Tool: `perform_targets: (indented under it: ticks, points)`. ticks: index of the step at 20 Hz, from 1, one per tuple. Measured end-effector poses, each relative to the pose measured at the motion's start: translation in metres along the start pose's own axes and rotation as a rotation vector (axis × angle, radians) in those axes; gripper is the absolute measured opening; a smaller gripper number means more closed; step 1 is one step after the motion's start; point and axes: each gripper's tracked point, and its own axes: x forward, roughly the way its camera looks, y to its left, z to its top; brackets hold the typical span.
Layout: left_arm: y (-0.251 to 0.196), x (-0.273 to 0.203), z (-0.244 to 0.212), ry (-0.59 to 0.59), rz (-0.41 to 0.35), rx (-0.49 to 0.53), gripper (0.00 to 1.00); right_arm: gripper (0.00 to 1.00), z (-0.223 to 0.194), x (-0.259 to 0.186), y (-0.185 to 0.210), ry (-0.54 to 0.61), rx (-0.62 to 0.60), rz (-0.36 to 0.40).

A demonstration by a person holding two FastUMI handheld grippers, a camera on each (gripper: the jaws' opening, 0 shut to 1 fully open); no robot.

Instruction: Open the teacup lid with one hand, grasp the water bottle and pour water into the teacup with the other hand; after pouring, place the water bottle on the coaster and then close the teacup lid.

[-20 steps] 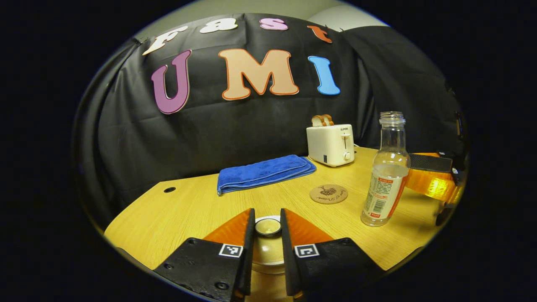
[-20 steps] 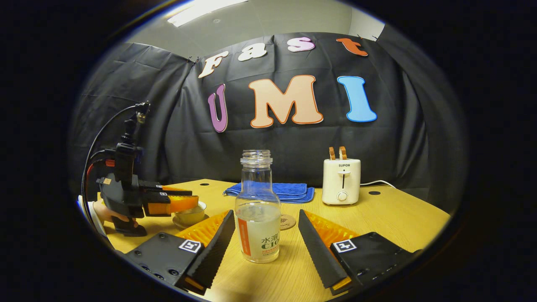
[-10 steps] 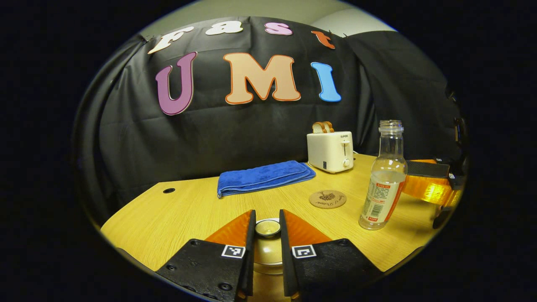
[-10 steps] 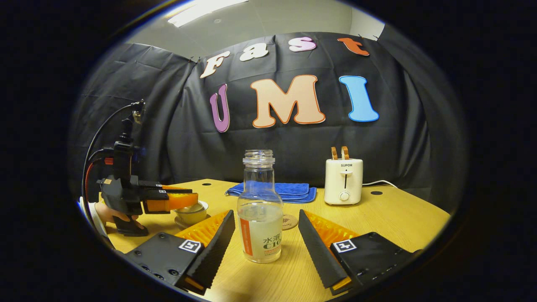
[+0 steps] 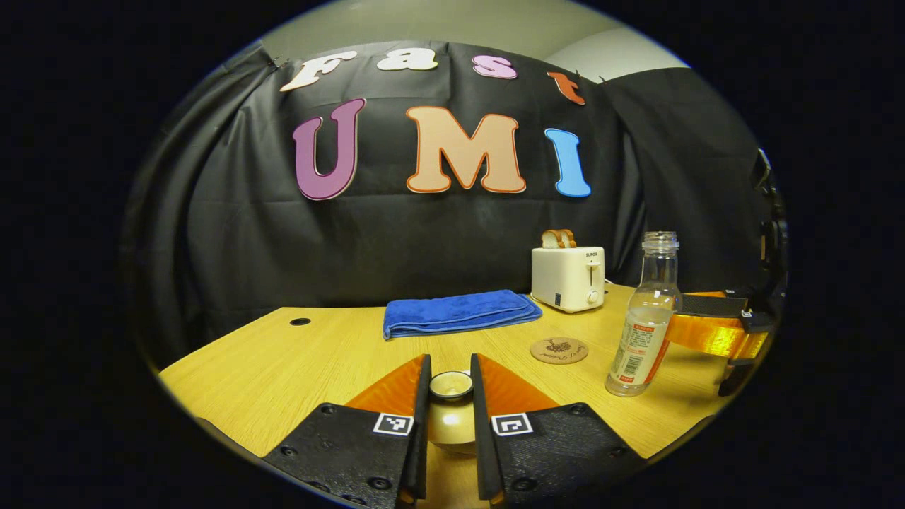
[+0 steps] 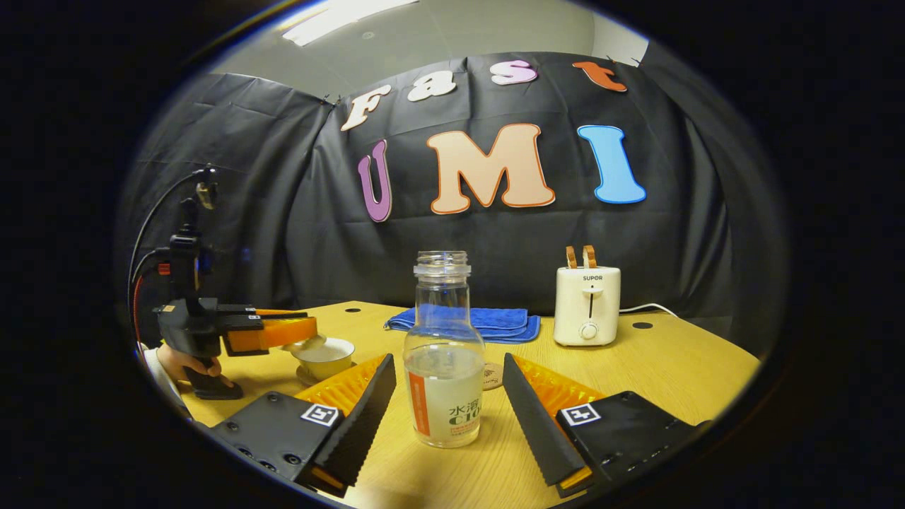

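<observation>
Left gripper view. Left gripper [image 5: 451, 417]: fingers pressed onto the knob of the teacup lid [image 5: 451, 385], a round glossy cream lid held between them. Desk [image 5: 318, 353]: pale wood grain, curved near edge, bare stretch to the left with 1 small round hole. Folded blue towel [image 5: 459, 312], soft pile, near the back edge. Cream toaster [image 5: 568, 278] with 2 bread slices, upright at the back right. Round cork coaster [image 5: 559, 350], flat, open desk around it. Water bottle [image 5: 645, 318]: clear, uncapped, partly filled, upright, just right of the coaster.

Right gripper view. Right gripper [image 6: 444, 417]: fingers spread wide, ridged inner faces on either side of the water bottle [image 6: 443, 353], not touching it. Teacup [image 6: 325, 358]: cream, round, on a saucer at left, open; the lid sits raised just above its rim in the left gripper [image 6: 286, 334], gripped by a hand [image 6: 180, 360]. Desk's right side open beyond the toaster [image 6: 587, 305].
</observation>
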Motion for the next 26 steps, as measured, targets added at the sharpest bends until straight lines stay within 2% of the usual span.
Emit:
perform_targets:
  ticks: [3, 9, 15, 17, 19, 23, 26]
  points:
    - [0.011, -0.012, 0.004, -0.035, 0.012, -0.023, 0.25, 0.99, -0.001, 0.007, 0.002, -0.001, 0.0, -0.002]
    - [0.031, -0.025, 0.002, -0.033, 0.039, -0.021, 0.26, 0.97, -0.004, 0.019, 0.007, 0.007, -0.001, -0.002]
    - [0.057, -0.031, 0.0, -0.031, 0.079, -0.022, 0.25, 0.97, -0.015, 0.033, 0.007, 0.069, -0.008, -0.038]
    - [0.065, -0.032, 0.001, -0.034, 0.092, -0.021, 0.25, 0.95, -0.024, 0.04, 0.008, 0.12, -0.009, -0.046]
    - [0.071, -0.034, 0.0, -0.033, 0.1, -0.021, 0.25, 0.84, -0.03, 0.043, 0.007, 0.155, -0.011, -0.048]
    - [0.081, -0.036, -0.001, -0.034, 0.119, -0.022, 0.25, 0.82, -0.032, 0.047, 0.014, 0.179, -0.047, -0.047]
    - [0.086, -0.036, -0.001, -0.033, 0.132, -0.023, 0.25, 0.82, -0.029, 0.049, 0.022, 0.17, -0.119, -0.056]
